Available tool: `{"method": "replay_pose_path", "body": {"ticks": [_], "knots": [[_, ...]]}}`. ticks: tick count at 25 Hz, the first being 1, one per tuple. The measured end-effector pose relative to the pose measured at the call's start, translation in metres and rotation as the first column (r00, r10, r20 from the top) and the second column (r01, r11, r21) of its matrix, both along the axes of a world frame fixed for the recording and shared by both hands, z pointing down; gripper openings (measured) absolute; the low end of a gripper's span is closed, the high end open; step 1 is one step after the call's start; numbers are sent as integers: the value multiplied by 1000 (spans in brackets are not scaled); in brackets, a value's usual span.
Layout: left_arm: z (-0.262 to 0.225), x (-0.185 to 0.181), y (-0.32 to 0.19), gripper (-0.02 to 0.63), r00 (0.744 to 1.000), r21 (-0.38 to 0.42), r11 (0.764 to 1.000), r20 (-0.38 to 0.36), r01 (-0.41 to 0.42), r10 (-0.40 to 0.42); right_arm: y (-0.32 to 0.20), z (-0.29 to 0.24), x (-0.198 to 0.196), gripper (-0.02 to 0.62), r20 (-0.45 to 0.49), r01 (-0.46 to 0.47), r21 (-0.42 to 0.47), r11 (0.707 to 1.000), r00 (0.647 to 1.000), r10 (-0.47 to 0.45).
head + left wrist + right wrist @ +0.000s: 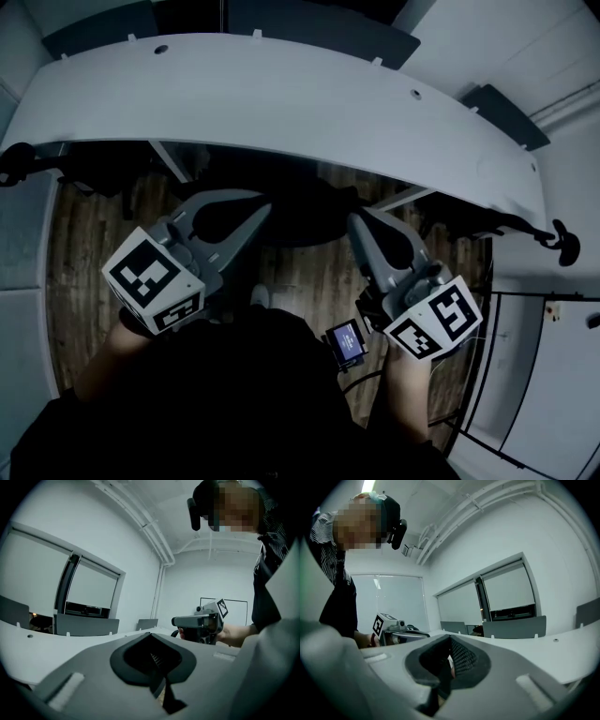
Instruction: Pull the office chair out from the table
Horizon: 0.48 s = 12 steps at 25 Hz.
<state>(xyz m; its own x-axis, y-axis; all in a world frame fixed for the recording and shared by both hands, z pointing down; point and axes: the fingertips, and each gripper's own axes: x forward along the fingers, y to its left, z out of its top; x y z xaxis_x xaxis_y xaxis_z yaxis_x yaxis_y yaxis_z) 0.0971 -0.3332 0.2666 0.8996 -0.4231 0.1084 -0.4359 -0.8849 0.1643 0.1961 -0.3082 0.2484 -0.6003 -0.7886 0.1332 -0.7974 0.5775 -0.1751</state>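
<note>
The office chair (302,217) shows as a dark mesh back just below the front edge of the curved white table (281,103). My left gripper (262,212) meets its left side and my right gripper (357,221) its right side, both pointing roughly level toward the table. Black mesh (462,658) fills the gap between the closed jaws in the right gripper view, and dark chair material (154,660) fills it in the left gripper view. Each gripper view shows the other gripper (200,623) (396,630) across the chair. The seat and base are hidden.
Wood floor (314,277) lies under the table. A small lit device (346,343) hangs at my waist. Grey divider panels (94,28) stand along the table's far side, dark cables (37,164) hang at its ends, and a glass partition (544,375) stands at the right.
</note>
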Motion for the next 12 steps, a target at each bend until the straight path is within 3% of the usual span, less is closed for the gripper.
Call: {"method": "replay_pose_path", "body": {"ticks": [8, 12], "knots": [[11, 27, -26, 2, 998, 0, 999, 47, 41, -41, -34, 20, 35, 2, 13, 92, -18, 996, 996, -92], [18, 21, -22, 2, 995, 14, 1000, 95, 4, -5, -41, 29, 31, 2, 2, 122, -26, 992, 992, -122]]}}
